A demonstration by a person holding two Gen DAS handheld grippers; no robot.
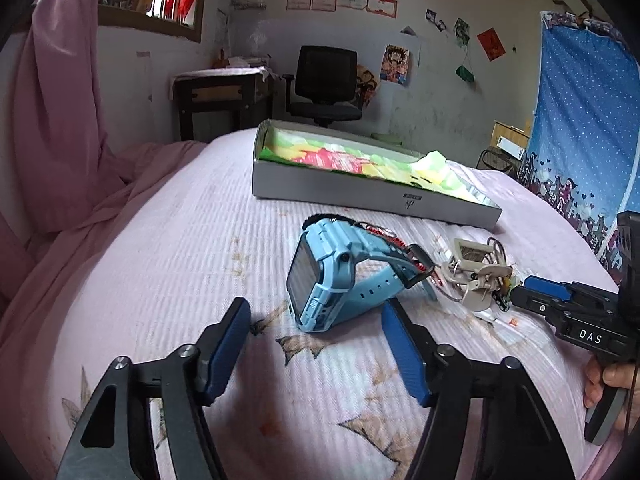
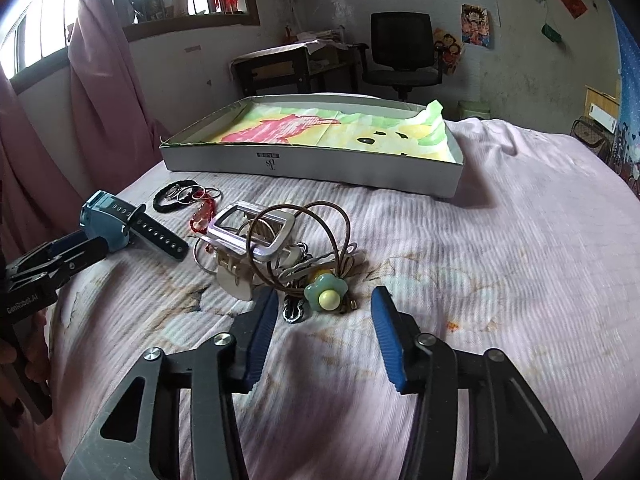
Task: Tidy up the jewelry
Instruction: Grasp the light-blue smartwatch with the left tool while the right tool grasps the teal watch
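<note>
A: What's nearest to the left tongs [image 1: 316,344]?

B: They stand spread wide with nothing between them, low over the pink bed cover [image 1: 160,272]. Just past their tips lies the blue smartwatch [image 1: 320,276], propped on its side, its screen turned toward the left pad.

A: And the right tongs [image 2: 325,322]?

B: Also parted and holding nothing. Their tips flank a green flower charm [image 2: 326,292] with a pale yellow centre, which lies on the cover at the near edge of a tangled heap.

A: What's in the heap?

B: A pale square hair claw [image 2: 252,236], loops of brown cord [image 2: 320,232], and some metal rings and clips I cannot sort out. Behind and to the left of it lie a red bead strand [image 2: 202,216], a black hair tie [image 2: 172,196] and thin metal hoops [image 2: 200,194] touching the tie.

A: Farther back?

B: A shallow white box [image 2: 312,168] sits on the bed, lined with green, yellow and pink painted paper [image 2: 320,132]. Beyond the bed stand a black office chair [image 2: 402,52] and a dark desk [image 2: 288,64] against the wall.
</note>
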